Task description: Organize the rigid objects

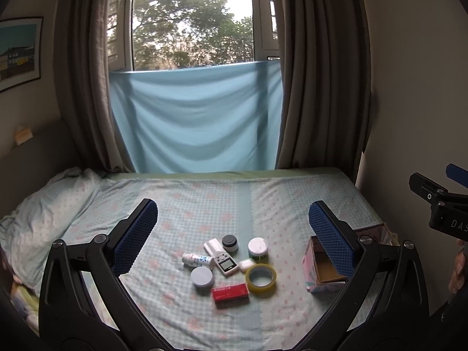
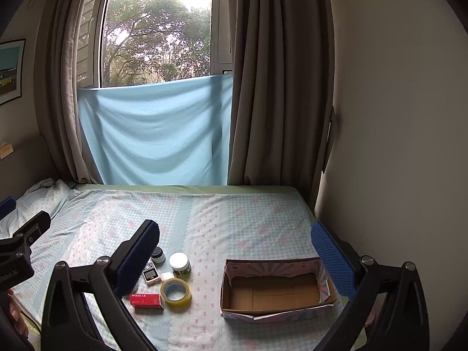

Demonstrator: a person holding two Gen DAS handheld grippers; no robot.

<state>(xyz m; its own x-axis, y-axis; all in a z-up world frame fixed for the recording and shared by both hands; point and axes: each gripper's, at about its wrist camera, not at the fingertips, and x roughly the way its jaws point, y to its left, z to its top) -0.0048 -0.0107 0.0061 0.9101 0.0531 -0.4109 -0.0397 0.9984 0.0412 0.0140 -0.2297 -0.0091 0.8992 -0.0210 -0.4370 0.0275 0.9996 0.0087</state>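
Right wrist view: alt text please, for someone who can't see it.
An open right claw hovers over a bed, framing an empty cardboard box. Left of the box sit a tape roll, red box and white-lidded jar. Behind, curtains flank a window.

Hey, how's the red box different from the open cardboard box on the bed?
The red box is small, closed and solid red with white lettering; the cardboard box is far bigger, open on top and empty, with pastel patterned outer walls and a plain brown inside. The red box lies in the cluster right beside the tape roll; the cardboard box sits alone, apart to the right. Both are rectangular and rest flat on the bedsheet.
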